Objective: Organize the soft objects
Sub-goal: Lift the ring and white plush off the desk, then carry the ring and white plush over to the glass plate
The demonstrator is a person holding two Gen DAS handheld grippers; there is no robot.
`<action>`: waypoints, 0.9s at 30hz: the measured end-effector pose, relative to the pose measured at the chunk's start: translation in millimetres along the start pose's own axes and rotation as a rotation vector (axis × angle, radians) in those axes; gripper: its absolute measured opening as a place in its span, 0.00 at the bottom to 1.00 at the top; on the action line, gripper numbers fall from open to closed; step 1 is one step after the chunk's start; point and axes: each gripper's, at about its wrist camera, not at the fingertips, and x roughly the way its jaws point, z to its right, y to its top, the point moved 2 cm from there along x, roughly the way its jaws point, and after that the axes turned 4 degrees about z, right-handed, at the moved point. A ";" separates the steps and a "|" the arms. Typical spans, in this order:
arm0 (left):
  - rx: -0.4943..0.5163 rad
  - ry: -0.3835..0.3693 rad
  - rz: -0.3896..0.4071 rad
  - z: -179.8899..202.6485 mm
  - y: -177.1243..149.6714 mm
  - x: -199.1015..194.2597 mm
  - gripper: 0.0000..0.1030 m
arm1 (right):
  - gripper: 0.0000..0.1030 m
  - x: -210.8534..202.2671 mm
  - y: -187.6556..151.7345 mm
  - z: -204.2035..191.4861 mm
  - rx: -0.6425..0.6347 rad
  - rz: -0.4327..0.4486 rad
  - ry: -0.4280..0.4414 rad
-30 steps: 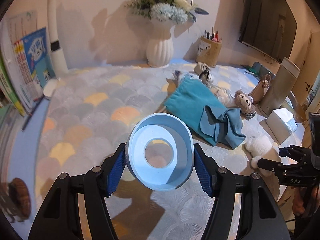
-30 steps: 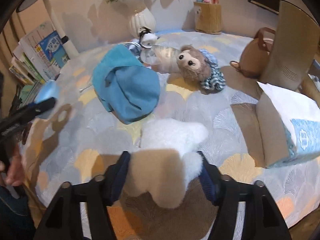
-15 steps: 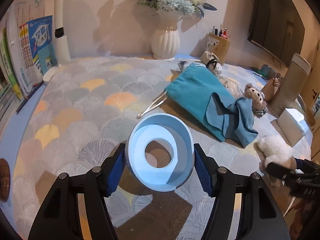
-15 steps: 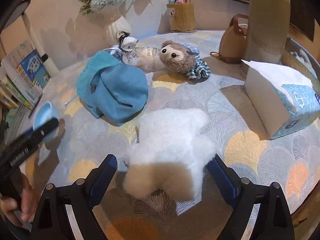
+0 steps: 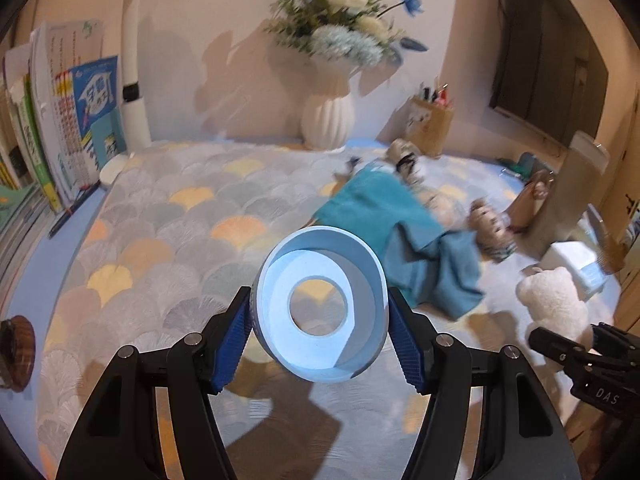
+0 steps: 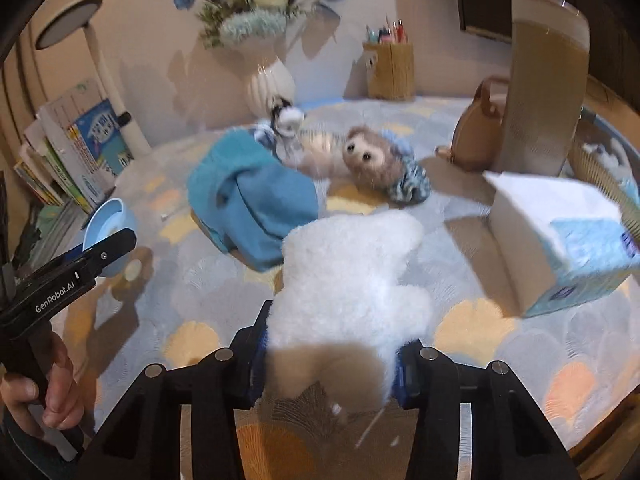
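Observation:
My left gripper is shut on a light blue round cup with a hole in its base, held above the patterned tablecloth. My right gripper has its jaws closing on a white plush bear, and its blue pads press into the bear's lower body. In the left wrist view the white plush bear sits at the far right above the right gripper. A teal cloth lies crumpled mid-table. Behind it lie a brown plush bear and a small doll.
A white vase of flowers and a pen holder stand at the back. A tissue box, a tall beige container and a brown bag crowd the right side. Books line the left edge.
The right jaws spread wide around the white bear, then closed onto its lower body. The left gripper with the blue cup drifted across the table, still gripping.

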 end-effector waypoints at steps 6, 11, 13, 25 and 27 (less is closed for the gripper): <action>0.058 -0.084 0.046 47.7 26.2 -20.4 0.61 | 0.45 -38.5 16.2 10.9 0.033 0.079 0.027; 0.162 -0.176 0.094 119.5 45.3 -29.0 0.61 | 0.45 -75.0 29.9 34.6 -0.013 0.194 -0.137; 0.200 -0.227 0.096 152.9 51.6 -29.0 0.61 | 0.45 -84.0 32.0 51.0 0.011 0.206 -0.148; 0.481 -0.476 0.105 365.0 60.8 -36.1 0.61 | 0.45 -140.0 29.1 220.7 0.278 0.301 -0.381; 0.488 -0.492 0.104 391.6 67.6 -29.8 0.61 | 0.45 -147.2 35.7 246.7 0.305 0.320 -0.400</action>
